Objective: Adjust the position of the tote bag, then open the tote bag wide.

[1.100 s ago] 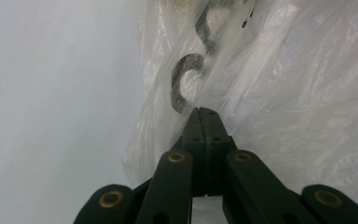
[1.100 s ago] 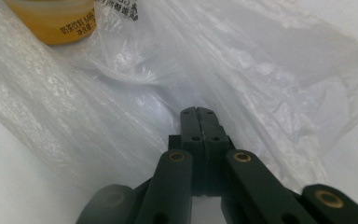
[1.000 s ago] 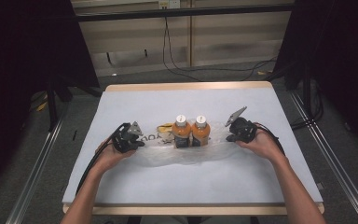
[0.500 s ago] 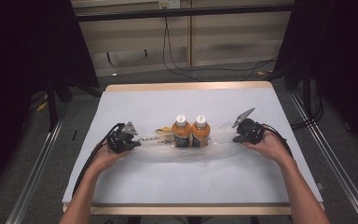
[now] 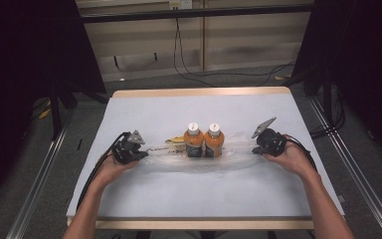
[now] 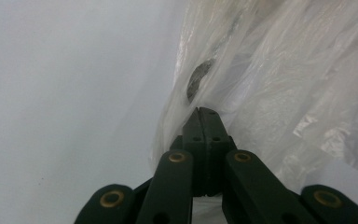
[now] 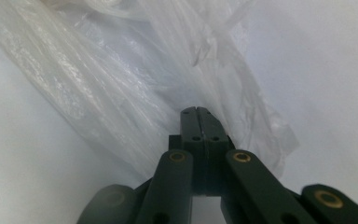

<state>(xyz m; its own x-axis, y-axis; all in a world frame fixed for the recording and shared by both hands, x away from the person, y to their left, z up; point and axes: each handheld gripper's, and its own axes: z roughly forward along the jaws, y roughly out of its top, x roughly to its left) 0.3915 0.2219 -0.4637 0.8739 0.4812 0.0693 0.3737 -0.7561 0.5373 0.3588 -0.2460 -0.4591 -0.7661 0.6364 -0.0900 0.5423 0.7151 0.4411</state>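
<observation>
Plastic bag (image 5: 189,157), clear and crumpled, lies stretched across the middle of the desk (image 5: 199,199), with two orange bottles (image 5: 204,142) standing upright side by side at its centre, touching each other; whether they sit inside the film or on it I cannot tell. One small yellowish item (image 5: 175,143) lies just left of them. I hold one end of the bag in the left gripper (image 5: 132,149), jaws closed on a gathered fold of film (image 6: 186,107), and the other end in the right gripper (image 5: 264,144), jaws likewise pinched shut on film (image 7: 168,93). Risks as I judge them: the thin film could tear or slip from either pinch under an uneven pull, and a sudden tug could topple the tall bottles. Count: one bag, two bottles, two grippers.
</observation>
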